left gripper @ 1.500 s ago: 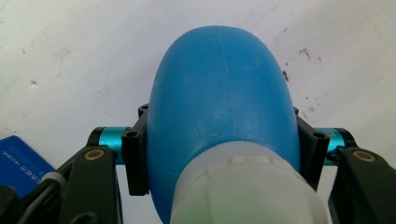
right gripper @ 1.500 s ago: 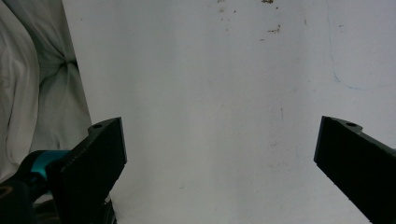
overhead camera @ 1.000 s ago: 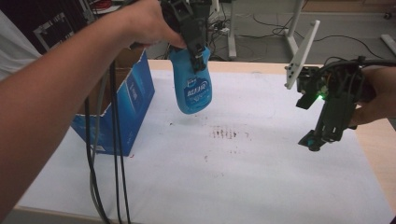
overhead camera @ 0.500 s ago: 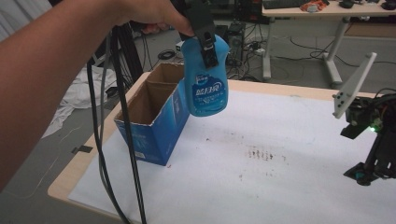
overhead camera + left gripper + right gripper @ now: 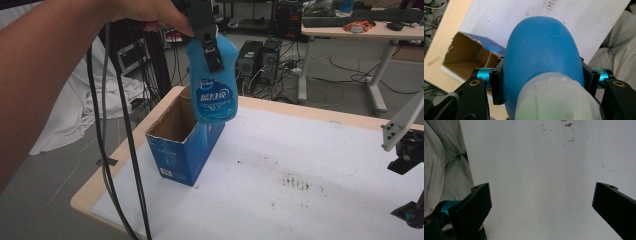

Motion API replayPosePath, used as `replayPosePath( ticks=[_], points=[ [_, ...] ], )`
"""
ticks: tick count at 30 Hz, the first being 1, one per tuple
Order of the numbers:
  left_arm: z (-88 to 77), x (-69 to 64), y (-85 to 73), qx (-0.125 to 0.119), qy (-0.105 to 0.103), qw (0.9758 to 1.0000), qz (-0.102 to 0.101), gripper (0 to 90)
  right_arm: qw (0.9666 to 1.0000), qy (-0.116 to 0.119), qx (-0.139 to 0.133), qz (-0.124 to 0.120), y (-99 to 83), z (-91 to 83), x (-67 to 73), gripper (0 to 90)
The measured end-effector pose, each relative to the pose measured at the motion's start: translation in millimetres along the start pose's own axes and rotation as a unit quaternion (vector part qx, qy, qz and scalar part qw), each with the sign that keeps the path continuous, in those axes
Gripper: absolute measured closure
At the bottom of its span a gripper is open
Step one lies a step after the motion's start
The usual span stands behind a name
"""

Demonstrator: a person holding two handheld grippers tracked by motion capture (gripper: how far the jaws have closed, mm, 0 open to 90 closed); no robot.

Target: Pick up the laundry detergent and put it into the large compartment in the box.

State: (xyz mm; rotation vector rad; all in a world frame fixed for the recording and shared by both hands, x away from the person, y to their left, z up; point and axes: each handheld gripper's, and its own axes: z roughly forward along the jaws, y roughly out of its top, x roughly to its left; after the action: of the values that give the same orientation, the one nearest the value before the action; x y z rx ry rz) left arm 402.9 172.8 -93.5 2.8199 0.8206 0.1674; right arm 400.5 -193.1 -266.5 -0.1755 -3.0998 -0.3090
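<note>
High view: the left gripper (image 5: 210, 47) hangs in the air above the near-left part of the table (image 5: 350, 200), clamped on the upper part of a blue bottle (image 5: 212, 85). The bottle hangs upright, its label facing the camera, just over the open top of a blue cardboard box (image 5: 182, 150) that stands on the white sheet covering the table. The bottle's base sits level with the box's rim, not inside it. In the left gripper view the two black jaws press on either side of the bottle's blue shoulder (image 5: 541, 55), with its pale cap nearest the camera and the open box (image 5: 469, 55) below and off to one side. The right gripper (image 5: 407, 165) is at the table's right edge; in the right gripper view its jaws stand wide apart over bare white sheet, holding nothing.
</note>
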Motion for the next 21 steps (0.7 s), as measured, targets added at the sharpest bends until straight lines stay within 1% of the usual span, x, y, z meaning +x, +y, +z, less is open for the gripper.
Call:
replayPosePath(
  ticks=[2,7,8,10,11,13,17,21],
  points=[
    [-2.7,2.8,-5.8,0.0,0.001,1.0,-0.002,37.8,1.0,-0.001,0.003,-0.001,0.3,-0.3,-0.4,1.5],
    [-8.7,9.5,-20.2,-0.001,0.007,1.0,0.002,37.9,1.0,0.002,0.003,0.001,0.4,-0.7,-1.0,1.5],
    [-9.3,11.3,-23.2,-0.002,0.008,1.0,0.002,37.9,1.0,0.001,0.003,-0.002,0.2,-0.6,-1.6,1.5],
    [-9.8,13.5,-26.1,0.0,0.009,1.0,0.003,37.9,1.0,0.001,0.003,0.003,-0.5,-1.1,-1.7,1.5],
    [-9.1,16.7,-31.7,0.001,0.01,0.9999,-0.001,37.9,1.0,0.002,0.002,0.004,-0.8,-1.0,-2.1,1.5],
    [-7.7,20.3,-36.6,0.007,0.011,0.9999,-0.003,37.9,1.0,0.002,-0.001,0.003,-1.0,-0.8,-2.5,1.5],
    [-2.2,26.9,-45.7,0.007,0.015,0.9999,-0.006,37.9,1.0,0.001,-0.001,0.004,-1.4,-1.5,-3.1,1.5],
    [6.5,32.6,-52.4,0.016,0.014,0.9997,-0.011,37.9,1.0,0.002,-0.002,0.007,-1.8,-1.5,-3.0,1.5]
  ],
)
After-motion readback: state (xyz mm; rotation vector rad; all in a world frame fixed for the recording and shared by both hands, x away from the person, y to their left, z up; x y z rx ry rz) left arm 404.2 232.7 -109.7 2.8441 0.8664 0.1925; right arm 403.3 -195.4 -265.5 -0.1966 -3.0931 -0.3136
